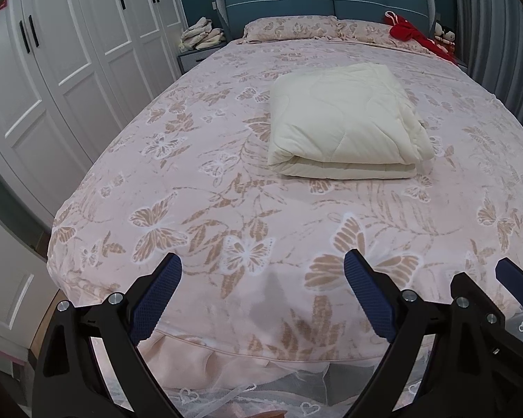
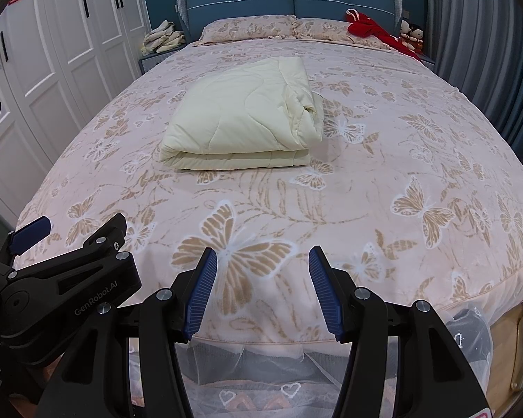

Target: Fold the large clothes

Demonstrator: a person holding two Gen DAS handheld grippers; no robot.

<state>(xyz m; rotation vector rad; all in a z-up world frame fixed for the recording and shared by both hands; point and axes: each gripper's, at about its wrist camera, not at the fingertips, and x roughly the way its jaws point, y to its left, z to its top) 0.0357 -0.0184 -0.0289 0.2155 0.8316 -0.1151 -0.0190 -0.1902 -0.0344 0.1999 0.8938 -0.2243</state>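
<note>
Now, quilt [image 1: 345,122]: folded, cream, lying mid-bed [image 1: 198,188], well beyond both grippers.
Left gripper [image 1: 262,294]: fingers spread wide, holding nothing, over the foot edge.
Right gripper [image 2: 261,289]: fingers apart, holding nothing, beside the left.

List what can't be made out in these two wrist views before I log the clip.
- Folded cream quilt: its inner layers and far edge are hidden by its own top fold, in both views.
- Small dolls beside the headboard: too small to identify.
- Pile on the nightstand: too small to tell which items.
- Space under the bed: veiled by the lace skirt.
</note>
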